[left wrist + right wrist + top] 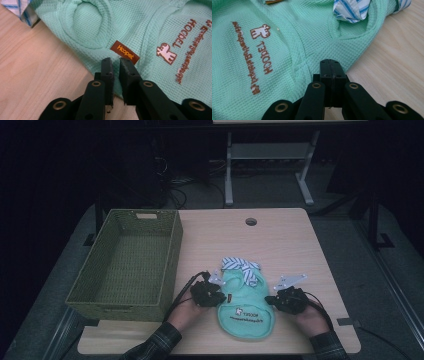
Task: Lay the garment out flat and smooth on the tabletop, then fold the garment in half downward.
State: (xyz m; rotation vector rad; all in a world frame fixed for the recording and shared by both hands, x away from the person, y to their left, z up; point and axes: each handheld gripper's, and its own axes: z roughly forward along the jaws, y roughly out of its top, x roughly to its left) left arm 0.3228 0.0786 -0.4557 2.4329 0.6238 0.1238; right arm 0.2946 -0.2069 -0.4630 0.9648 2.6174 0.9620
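Note:
A mint-green pet shirt (pixel 245 310) lies flat on the wooden table (pixel 285 245), its blue-striped collar (pixel 240 266) at the far end. Brown lettering and a small animal print (pixel 166 53) mark its back. My left gripper (pixel 223 296) is at the shirt's left edge. In the left gripper view its jaws (pixel 116 61) stand a narrow gap apart over the hem, just below an orange-brown label (pixel 125 52). At the shirt's right edge is my right gripper (pixel 270 300). Its jaws (pixel 330 61) are pressed together at the hem, and I see no cloth pinched between them.
A green woven basket (pixel 172 255) with nothing in it stands at the table's left side, close beside my left hand. A round cable hole (pixel 251 222) sits near the far edge. Bare wood lies right of and beyond the shirt.

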